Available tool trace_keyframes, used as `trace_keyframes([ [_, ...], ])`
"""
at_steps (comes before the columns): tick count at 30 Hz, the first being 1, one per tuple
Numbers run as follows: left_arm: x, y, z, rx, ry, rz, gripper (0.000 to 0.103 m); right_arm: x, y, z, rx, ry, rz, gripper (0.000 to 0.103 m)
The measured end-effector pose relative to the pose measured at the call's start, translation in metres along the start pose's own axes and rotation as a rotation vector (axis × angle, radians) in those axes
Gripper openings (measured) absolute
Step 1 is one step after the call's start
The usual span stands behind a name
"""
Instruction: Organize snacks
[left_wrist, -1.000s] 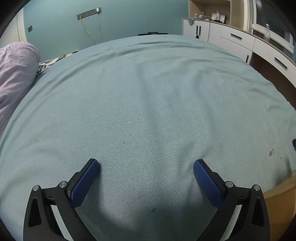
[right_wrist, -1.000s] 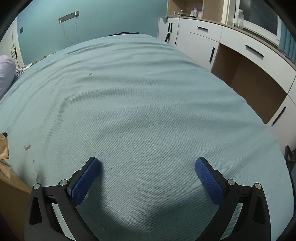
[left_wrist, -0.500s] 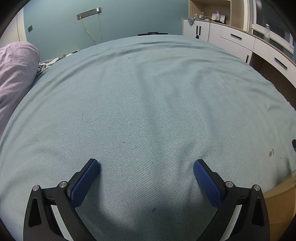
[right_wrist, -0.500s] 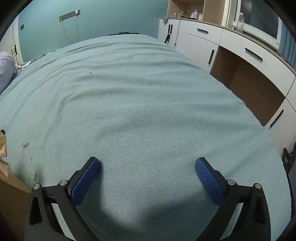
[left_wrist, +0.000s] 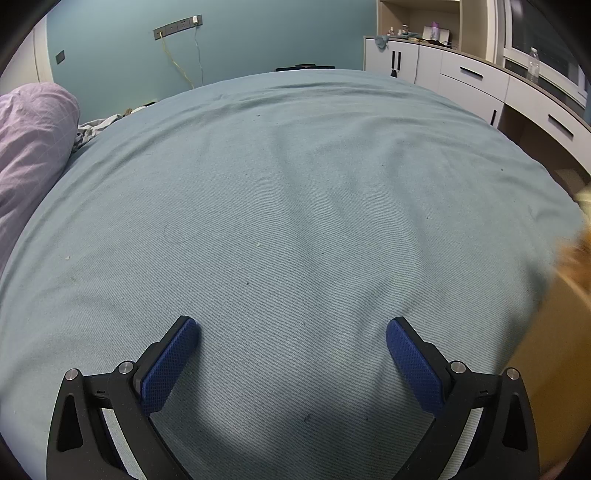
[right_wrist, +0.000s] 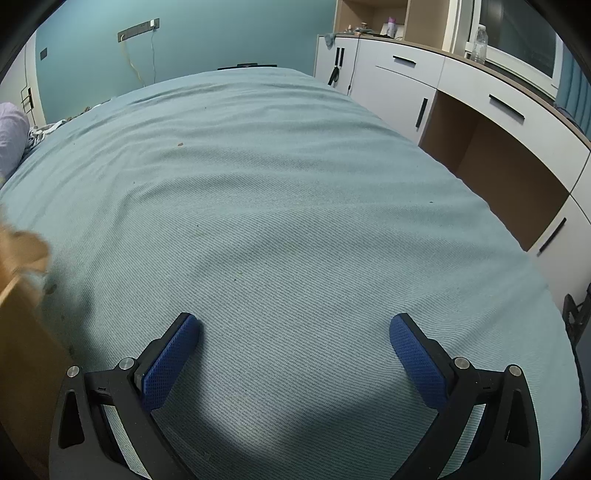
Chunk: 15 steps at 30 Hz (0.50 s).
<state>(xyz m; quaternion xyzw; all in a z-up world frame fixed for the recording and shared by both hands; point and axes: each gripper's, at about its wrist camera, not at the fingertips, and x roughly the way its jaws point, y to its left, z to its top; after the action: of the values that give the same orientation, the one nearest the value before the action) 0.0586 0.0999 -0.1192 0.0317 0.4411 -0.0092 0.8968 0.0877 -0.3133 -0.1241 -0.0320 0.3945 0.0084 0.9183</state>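
Well, I count two grippers, each with two blue mesh-textured pads on black angular frames. My left gripper (left_wrist: 291, 328) hangs over the bedsheet (left_wrist: 295, 206) with its pads spread wide and nothing between them; my right gripper (right_wrist: 293, 326) does the same in its own view, jaws wide apart and holding nothing.

One cardboard box (left_wrist: 554, 347) shows at the right edge of the left wrist view and at the left edge (right_wrist: 22, 332) of the right wrist view, so it sits between my two grippers. I cannot make out any snacks in either picture; whatever the box holds is hidden from me.

Compared with half a second ago, the box takes up more of both views, and a blurred orange-brown flap (left_wrist: 576, 258) now reaches higher along the edge; the small brown stains that showed on the sheet beside it are now covered. Both pairs of pads keep the same wide spread.

One lilac pillow (left_wrist: 33, 140) lies at the left, soft and creased. One plastic bottle (right_wrist: 479, 44) stands on the white cabinet run (right_wrist: 406, 96) with dark bar handles. One grey socket strip (left_wrist: 177, 27) on the teal wall feeds two thin cables. The sheet is a pale green-blue ribbed weave, gently wrinkled and flecked with tiny crumbs.
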Motion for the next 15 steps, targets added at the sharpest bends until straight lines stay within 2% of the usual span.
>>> trace_keyframes([
  [15, 0.002, -0.001, 0.001, -0.002, -0.002, 0.001, 0.103, 0.001, 0.007, -0.007, 0.011, -0.001, -0.016, 0.103],
])
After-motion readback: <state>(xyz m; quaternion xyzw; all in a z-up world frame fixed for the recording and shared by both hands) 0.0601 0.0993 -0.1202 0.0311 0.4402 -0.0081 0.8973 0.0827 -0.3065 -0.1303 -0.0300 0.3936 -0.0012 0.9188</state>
